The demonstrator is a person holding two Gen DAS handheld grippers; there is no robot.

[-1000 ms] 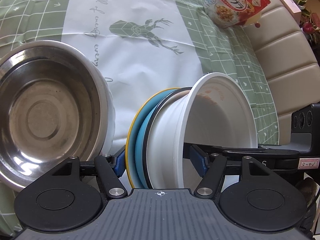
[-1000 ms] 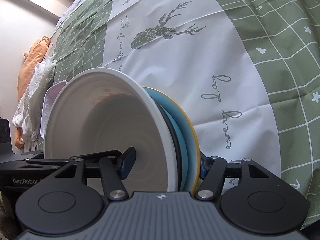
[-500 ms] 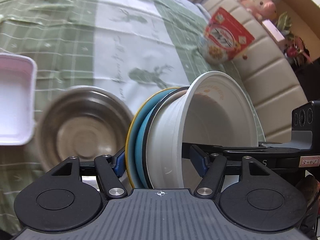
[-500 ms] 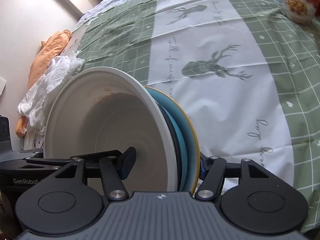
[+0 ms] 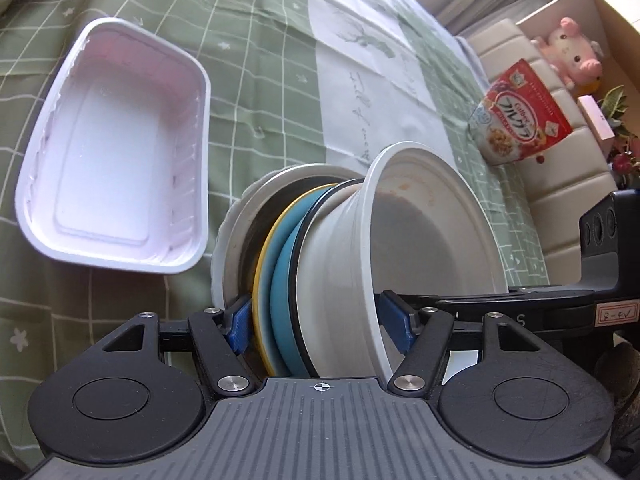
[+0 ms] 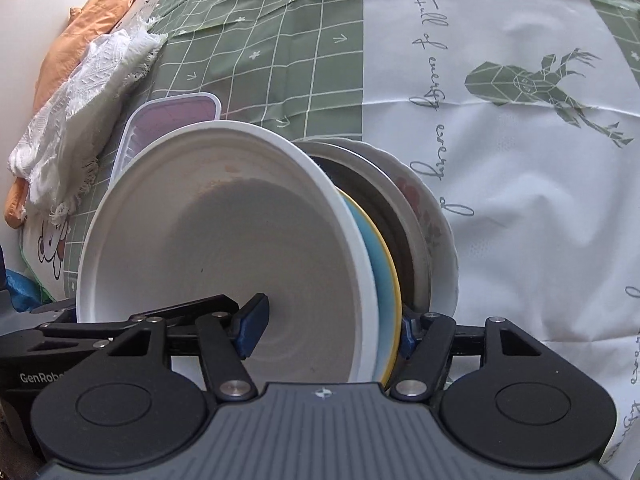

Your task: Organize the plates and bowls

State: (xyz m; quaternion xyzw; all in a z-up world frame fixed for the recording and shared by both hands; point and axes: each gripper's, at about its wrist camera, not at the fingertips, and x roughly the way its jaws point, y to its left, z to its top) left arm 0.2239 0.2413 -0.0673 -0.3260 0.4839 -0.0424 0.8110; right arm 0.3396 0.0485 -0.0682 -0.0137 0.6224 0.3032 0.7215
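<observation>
Stack [image 5: 320, 280] of bowl and plates, clamped by both claws, hides steel bowl [image 5: 240, 236]

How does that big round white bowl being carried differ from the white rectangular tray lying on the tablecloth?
The white bowl is round and deep; the rectangular tray is shallow with rounded corners.
The bowl is held off the tablecloth, nested on a blue plate, with both grippers' fingers clamping the stack; the tray lies free beside it, untouched.
The bowl carries brownish food stains near its rim; the tray looks clean, faintly pink inside.
Both are white, empty and open.
</observation>
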